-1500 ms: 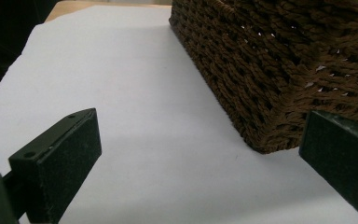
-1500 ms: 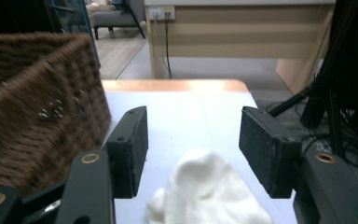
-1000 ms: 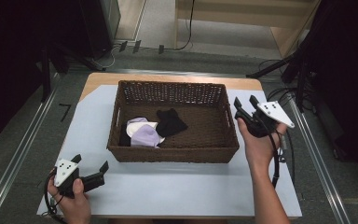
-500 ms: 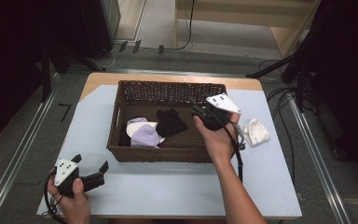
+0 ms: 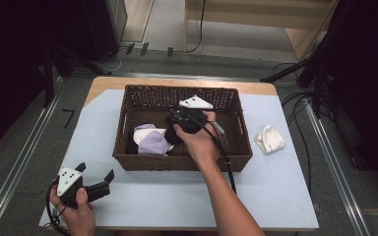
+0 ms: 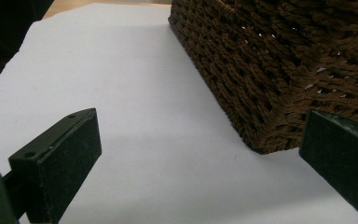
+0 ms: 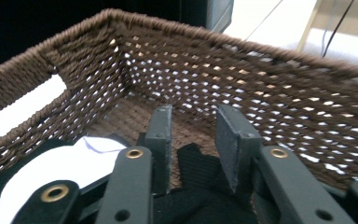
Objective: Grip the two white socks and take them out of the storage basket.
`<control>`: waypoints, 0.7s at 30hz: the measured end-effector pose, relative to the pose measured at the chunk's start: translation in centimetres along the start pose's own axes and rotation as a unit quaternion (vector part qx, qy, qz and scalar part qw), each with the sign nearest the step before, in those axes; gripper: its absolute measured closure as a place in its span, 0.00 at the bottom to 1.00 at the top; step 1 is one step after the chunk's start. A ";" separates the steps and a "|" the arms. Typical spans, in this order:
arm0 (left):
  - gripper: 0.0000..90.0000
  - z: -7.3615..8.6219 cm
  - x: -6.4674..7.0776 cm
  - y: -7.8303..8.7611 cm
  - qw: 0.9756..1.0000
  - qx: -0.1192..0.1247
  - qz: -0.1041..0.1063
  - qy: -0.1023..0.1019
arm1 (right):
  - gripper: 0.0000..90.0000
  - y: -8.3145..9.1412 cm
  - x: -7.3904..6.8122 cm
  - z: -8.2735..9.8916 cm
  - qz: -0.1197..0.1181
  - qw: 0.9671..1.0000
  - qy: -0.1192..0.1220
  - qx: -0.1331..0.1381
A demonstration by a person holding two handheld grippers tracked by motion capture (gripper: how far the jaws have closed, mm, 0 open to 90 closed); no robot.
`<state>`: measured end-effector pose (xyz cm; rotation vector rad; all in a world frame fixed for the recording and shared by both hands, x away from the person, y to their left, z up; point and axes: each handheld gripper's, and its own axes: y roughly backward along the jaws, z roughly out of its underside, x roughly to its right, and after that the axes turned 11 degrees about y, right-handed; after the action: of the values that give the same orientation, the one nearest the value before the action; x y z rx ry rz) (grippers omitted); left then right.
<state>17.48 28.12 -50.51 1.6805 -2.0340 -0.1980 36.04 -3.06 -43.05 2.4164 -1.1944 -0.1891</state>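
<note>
A dark woven basket [image 5: 142, 160] sits on the pale-covered worktop [image 5: 275, 196], its long axis running left to right, its far rim close to the worktop's far edge and a broad bare strip open along the near edge. Bare surface also lies on both short sides, wider on the left. The right gripper [image 5: 173, 118] reaches down inside the basket near its middle, pointing toward the left wall; in the right gripper view its jaws stand a little apart, with a black cloth [image 7: 200, 163] bunched between and below them, though whether they pinch it cannot be told. Just left of it in the basket lie white and lilac cloths [image 5: 152, 140]. A crumpled white cloth [image 5: 269, 138] lies on the worktop just outside the basket's right wall, well short of the right edge. The left gripper [image 5: 110, 177] rests near the worktop's near-left corner, jaws spread wide and holding nothing, pointing toward the basket's near-left corner.
</note>
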 end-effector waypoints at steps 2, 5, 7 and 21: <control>0.00 0.0 0.0 0.0 1.000 0.002 0.000 0.001 | 0.77 -0.7 -0.2 -0.1 -0.008 1.000 0.001 -0.015; 0.00 0.0 0.0 0.0 1.000 0.001 0.001 0.002 | 0.77 -1.9 -0.5 0.1 -0.020 0.999 0.006 -0.038; 0.00 0.0 0.0 0.0 1.000 0.001 0.001 0.001 | 0.77 -2.6 -0.6 0.3 -0.028 0.998 0.010 -0.054; 0.00 0.0 0.0 0.0 1.000 0.000 0.000 0.001 | 0.76 -5.0 -1.5 1.2 -0.074 0.989 0.055 -0.118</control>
<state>17.47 28.12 -50.52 1.6812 -2.0326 -0.1956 38.39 0.39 -46.38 2.2752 -0.8901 -0.2269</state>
